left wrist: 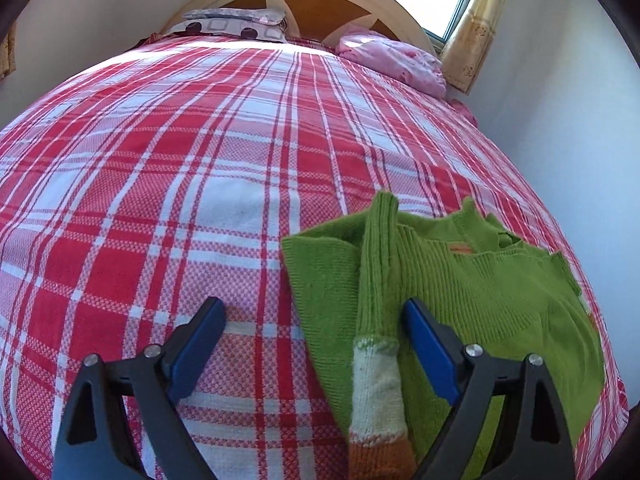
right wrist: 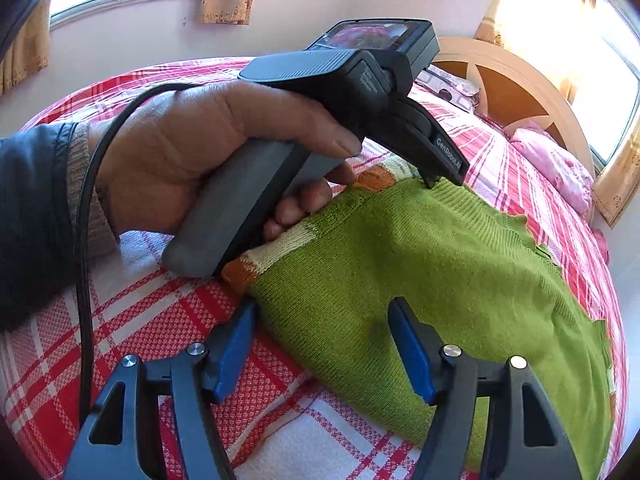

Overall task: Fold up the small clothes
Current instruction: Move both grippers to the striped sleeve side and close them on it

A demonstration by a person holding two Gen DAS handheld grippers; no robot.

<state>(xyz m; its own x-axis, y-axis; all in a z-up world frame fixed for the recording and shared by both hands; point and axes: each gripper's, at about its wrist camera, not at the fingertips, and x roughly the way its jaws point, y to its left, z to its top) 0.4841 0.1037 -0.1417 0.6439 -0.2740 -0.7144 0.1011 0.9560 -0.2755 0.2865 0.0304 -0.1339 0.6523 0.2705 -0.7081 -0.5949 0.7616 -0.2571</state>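
Folding sweater (right wrist: pixel 420 264) on bed (left wrist: pixel 180 160): sleeve (left wrist: pixel 374 280) lies between released left gripper (left wrist: pixel 314 326) jaws; right gripper (right wrist: pixel 322 330) jaws released, straddling hem edge. Next, likely: clench both, fold across.

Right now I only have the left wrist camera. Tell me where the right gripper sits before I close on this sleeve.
Observer: The right gripper straddles the green sweater's near edge, one finger over the plaid bedspread.
Operator: Report its grip.
Observer: Open; nothing is pinched between its pads.
Operator: Check my hand.
Observer: The left hand's lower fingers lie right at the sweater's striped band.
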